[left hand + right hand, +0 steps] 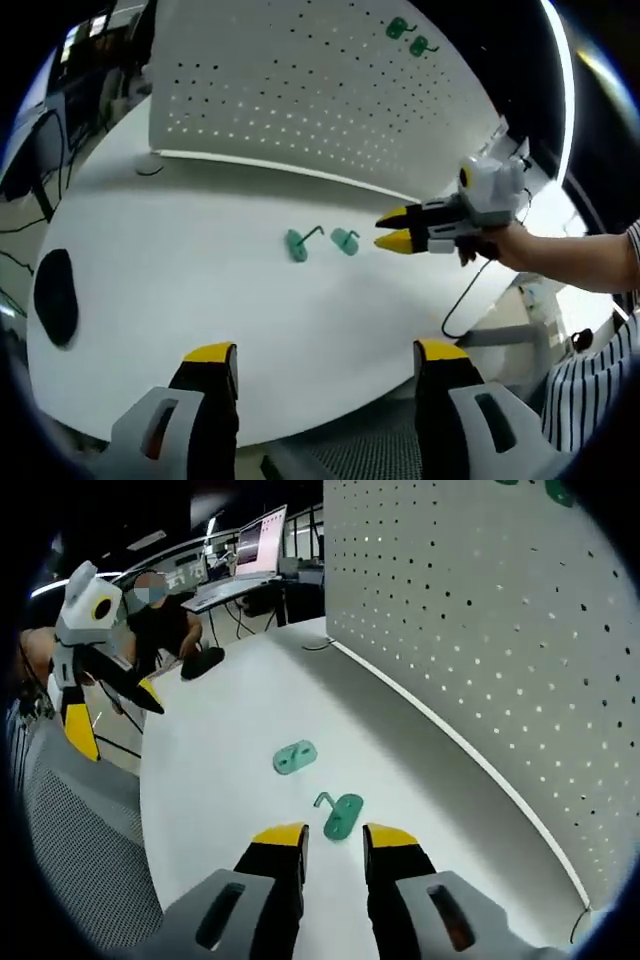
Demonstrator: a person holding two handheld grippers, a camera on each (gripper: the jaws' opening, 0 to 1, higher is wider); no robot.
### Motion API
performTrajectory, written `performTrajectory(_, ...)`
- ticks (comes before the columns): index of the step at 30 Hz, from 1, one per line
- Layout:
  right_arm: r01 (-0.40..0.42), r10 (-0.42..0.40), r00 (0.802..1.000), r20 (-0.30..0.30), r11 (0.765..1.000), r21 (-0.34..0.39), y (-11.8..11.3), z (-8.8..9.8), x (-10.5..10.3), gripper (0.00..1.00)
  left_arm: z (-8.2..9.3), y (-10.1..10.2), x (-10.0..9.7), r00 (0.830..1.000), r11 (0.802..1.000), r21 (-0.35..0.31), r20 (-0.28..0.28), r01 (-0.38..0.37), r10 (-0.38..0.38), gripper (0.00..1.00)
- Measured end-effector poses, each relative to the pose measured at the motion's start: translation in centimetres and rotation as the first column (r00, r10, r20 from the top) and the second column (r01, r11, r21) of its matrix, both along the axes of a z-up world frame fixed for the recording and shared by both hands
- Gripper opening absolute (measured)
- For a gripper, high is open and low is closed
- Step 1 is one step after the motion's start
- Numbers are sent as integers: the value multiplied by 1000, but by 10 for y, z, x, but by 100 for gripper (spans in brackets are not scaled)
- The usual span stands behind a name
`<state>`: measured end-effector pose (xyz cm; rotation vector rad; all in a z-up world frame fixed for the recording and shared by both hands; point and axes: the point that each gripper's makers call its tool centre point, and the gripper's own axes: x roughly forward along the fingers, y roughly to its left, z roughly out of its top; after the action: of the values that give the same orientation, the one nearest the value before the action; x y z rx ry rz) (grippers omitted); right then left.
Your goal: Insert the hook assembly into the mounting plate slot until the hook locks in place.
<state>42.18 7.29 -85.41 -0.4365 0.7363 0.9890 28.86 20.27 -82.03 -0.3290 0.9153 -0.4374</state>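
Observation:
Two green hook pieces lie on the white table (200, 260). One hook with a thin bent wire (299, 243) lies left of a flat green hook piece (345, 241). In the right gripper view the wire hook (339, 815) lies just ahead of my right gripper (335, 836), whose jaws are open and narrowly apart, holding nothing. The flat piece (294, 757) lies farther out. My right gripper (393, 229) reaches in from the right, its tips close to the pieces. My left gripper (325, 352) is wide open over the near table edge, and it appears as the left gripper (115, 720) at far left. The white pegboard (300, 90) stands upright behind.
Two green hooks (410, 36) hang high on the pegboard (480, 630). A black oval object (55, 295) lies at the table's left end. A thin cable (150, 170) lies by the board's foot. A person (160, 620) sits beyond, near a monitor (260, 545).

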Motion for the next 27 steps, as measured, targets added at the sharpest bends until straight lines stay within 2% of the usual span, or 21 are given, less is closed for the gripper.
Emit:
performTrajectory(7,-43,43,999,-8,998,-48,8,-14,8,17,-5,4,-2,999,1000,-15,-20,-25,25,69)
performTrajectory(19,-92,91,996,-24,996,-20,32,-19,17,15,-10,-5,2,999,1000,-8,-37,2,-3,69)
performTrajectory(27,-180,179,984,-24,983,-24,49,-20,15,13,-6,-5,6,999,1000,-11,-33,3,-3,68)
